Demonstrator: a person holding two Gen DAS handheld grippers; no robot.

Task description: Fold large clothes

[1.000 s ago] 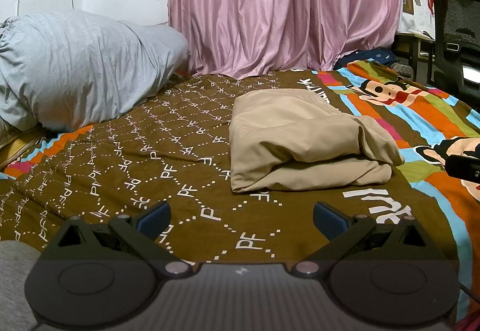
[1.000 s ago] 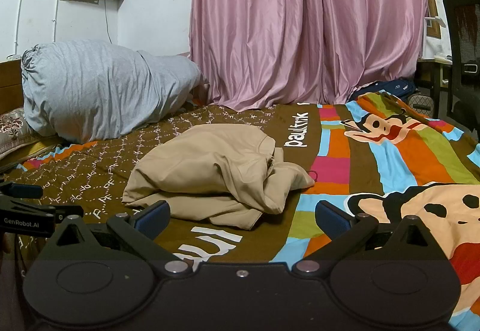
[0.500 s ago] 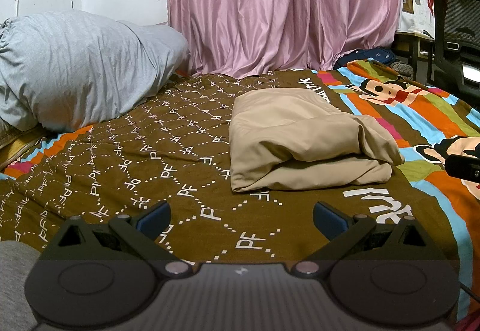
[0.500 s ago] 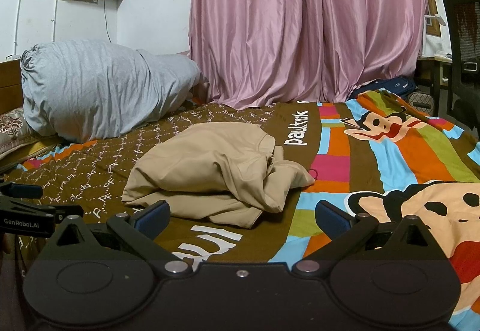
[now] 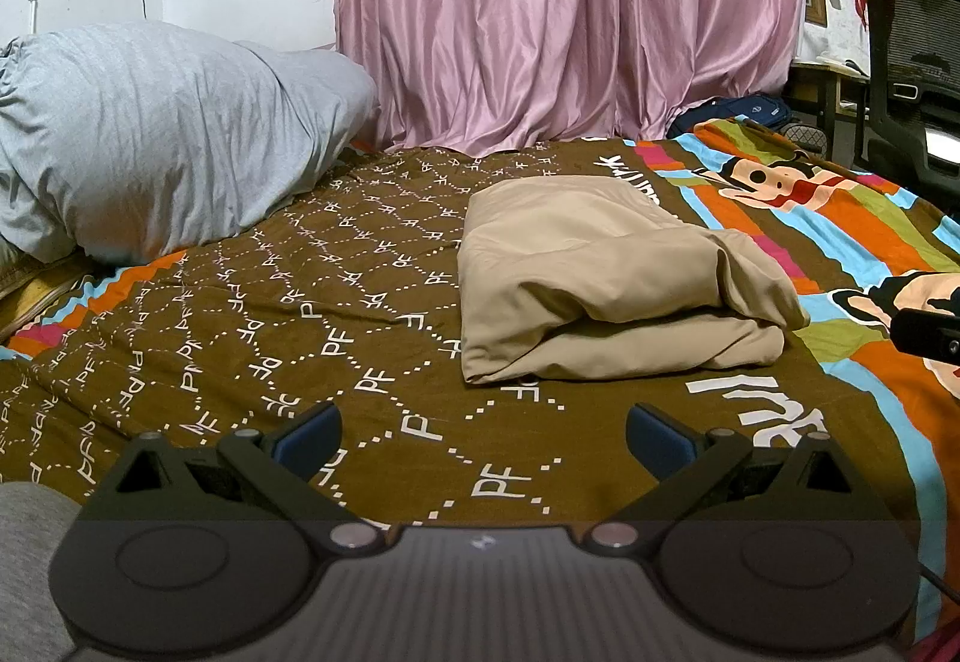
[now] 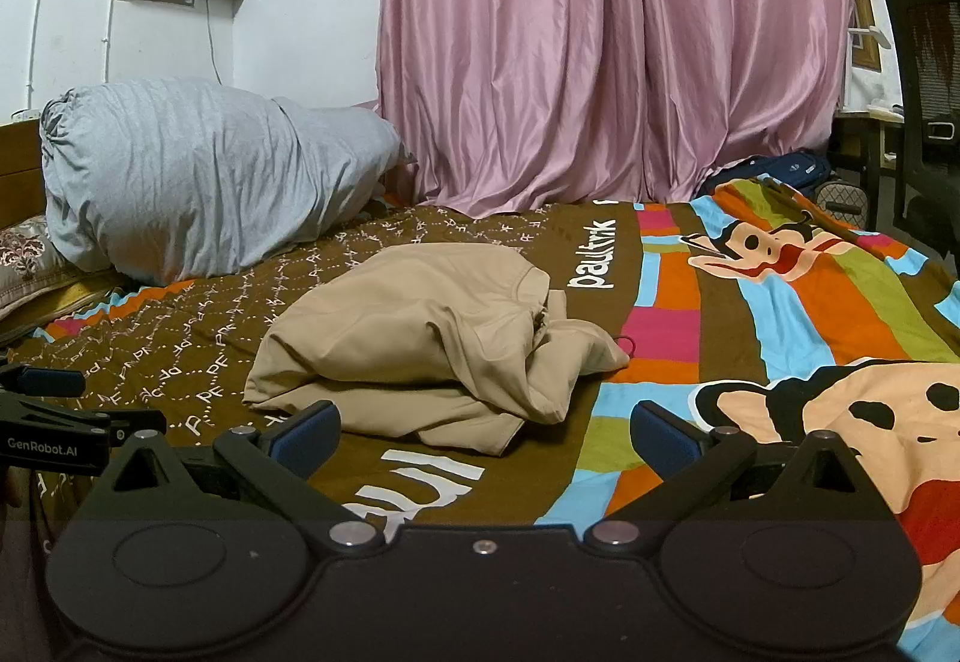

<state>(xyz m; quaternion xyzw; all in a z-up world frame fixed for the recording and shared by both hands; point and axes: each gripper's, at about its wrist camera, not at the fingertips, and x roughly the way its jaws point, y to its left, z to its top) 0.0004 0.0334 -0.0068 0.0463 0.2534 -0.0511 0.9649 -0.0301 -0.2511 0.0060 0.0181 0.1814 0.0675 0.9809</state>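
Beige garment (image 5: pixel 606 278) lies folded in a bundle on our patterned bedspread (image 5: pixel 336 314), ahead of both grippers. We hold our left gripper (image 5: pixel 483 437) and right gripper (image 6: pixel 486 431) spread wide, gripping nothing, low over the bed.

You have bare bedspread (image 5: pixel 384 362) on every side of the tan garment (image 5: pixel 606 290), your landmark here. In front of it, between its near edge and both grippers, nothing lies on the cover, so either gripper can come straight in. To its left the brown patterned stretch is open until the big grey bundle (image 5: pixel 156 134), which blocks the far left. To its right the striped cartoon part (image 6: pixel 840 314) lies flat and free (the black chair (image 6: pixel 924 110) stands beyond the bed's edge). Behind it, the pink curtain (image 6: pixel 612 50) closes off the far side.
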